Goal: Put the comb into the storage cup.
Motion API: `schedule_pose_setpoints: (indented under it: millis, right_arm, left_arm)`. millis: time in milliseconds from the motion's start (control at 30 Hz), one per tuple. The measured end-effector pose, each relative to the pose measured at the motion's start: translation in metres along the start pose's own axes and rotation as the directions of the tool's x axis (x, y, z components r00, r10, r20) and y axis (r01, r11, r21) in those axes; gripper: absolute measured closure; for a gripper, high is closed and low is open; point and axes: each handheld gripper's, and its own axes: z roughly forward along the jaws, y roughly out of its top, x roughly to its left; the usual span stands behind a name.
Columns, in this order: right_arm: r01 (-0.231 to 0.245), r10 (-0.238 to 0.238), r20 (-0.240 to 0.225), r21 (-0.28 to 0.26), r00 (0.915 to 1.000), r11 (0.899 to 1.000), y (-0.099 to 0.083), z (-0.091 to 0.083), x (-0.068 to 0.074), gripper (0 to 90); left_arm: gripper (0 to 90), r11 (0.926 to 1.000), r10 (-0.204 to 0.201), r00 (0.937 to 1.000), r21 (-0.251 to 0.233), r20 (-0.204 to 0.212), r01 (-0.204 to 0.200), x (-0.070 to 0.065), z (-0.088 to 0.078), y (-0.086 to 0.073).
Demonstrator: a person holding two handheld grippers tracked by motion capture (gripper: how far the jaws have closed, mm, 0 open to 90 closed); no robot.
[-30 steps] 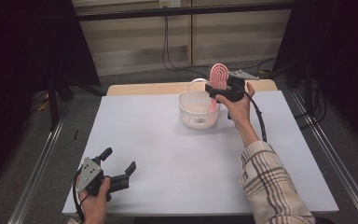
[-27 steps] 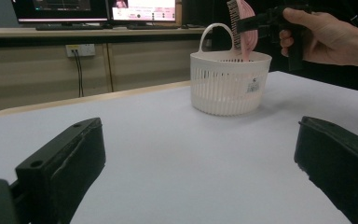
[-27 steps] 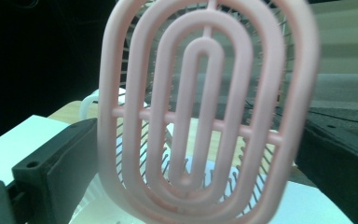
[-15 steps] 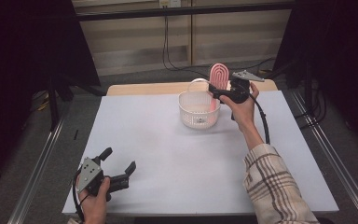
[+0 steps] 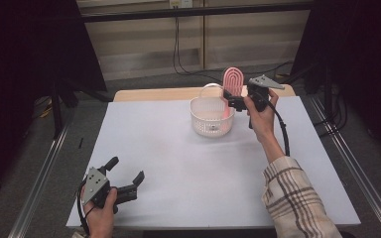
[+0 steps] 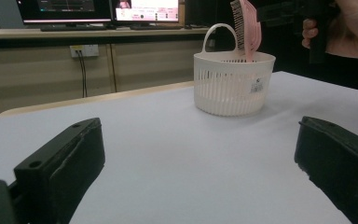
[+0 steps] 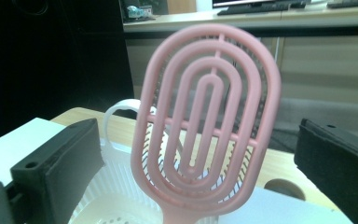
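Where things lie: the pink hairbrush stands upright with its handle down inside the white basket, at 12 o'clock on the tabletop. Its oval head rises above the rim.
Right tool: held at 1 o'clock of the basket, level with the brush. In the right gripper view we see its jaws spread wide on either side of the head, clamping nothing.
Left tool: at 7 o'clock on the tabletop, well apart from the basket, with its jaws apart and empty.
Step in hand: we judge this to be the hand-over between tool and basket. The brush is propped by the basket alone.
Next move: taking the brush would call for closing squarely on the head and lifting straight up, clear of the rim and the handle loop. Leaving it would call for backing away towards 3 o'clock without nudging the head.
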Motion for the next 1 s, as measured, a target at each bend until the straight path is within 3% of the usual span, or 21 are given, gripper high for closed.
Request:
schedule_pose_setpoints:
  millis: [333, 700, 800, 1000]
  right_arm:
    - [0.028, -0.028, -0.012, -0.01, 0.9995, 1.0, 0.0, -0.014, 0.007, 0.0]
    - [0.036, -0.036, -0.005, -0.04, 0.9993, 0.999, 0.002, -0.038, 0.003, 0.0]
    - [0.013, -0.013, -0.016, -0.043, 0.9998, 0.999, 0.001, -0.042, 0.003, 0.0]
    - [0.028, -0.03, -0.019, -0.056, 0.9994, 0.998, 0.0, -0.053, 0.007, 0.0]
  left_arm:
    - [1.7, 1.0, -0.007, 0.9999, -0.002, -0.008, 0.007, 0.002, 0.001, 0.001]
    - [1.7, 0.9999, -0.01, 0.9997, -0.003, -0.021, 0.01, 0.001, 0.001, 0.0]
    - [1.6, 0.9999, -0.01, 0.9997, 0.004, -0.021, 0.01, 0.002, 0.001, -0.001]
    - [1.7, 1.0, -0.006, 0.9997, 0.002, -0.026, 0.006, 0.002, -0.001, -0.001]
